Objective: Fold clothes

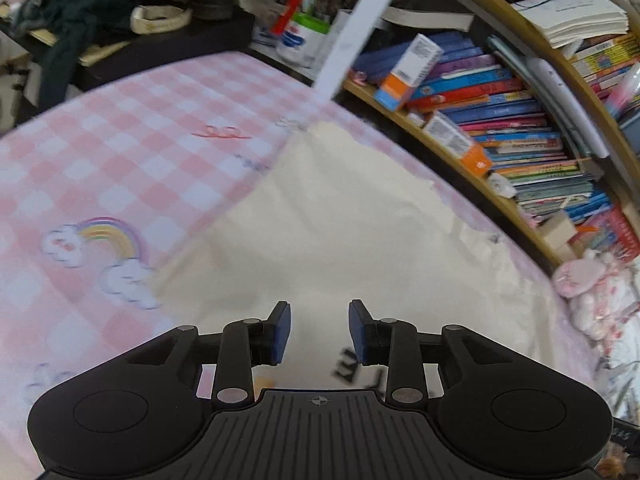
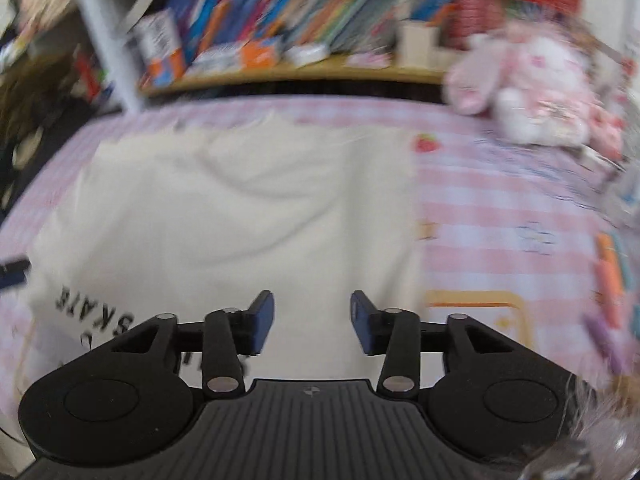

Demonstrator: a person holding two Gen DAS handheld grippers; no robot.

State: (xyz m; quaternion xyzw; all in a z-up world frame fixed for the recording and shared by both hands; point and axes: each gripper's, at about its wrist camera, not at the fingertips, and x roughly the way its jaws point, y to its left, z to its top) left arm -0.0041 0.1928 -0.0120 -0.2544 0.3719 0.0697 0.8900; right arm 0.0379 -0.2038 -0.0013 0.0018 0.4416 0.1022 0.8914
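Hovering over the bed, the left gripper has its blue pads parted with nothing between them. Just beyond its fingertips lies the cream garment, spread flat on the pink checked sheet, with part of a black print showing near the pads. From the other side, the right gripper likewise stands with its jaws apart and empty above the same cream garment, whose black lettering sits at the near left edge. This view is smeared with blur. The cloth shows soft creases and lies roughly square on the pink checked sheet. A rainbow motif is printed on the sheet to the left of the garment. Farther off, a pink plush toy rests near the bed's far edge. Behind it runs a wooden bookshelf packed with coloured books.
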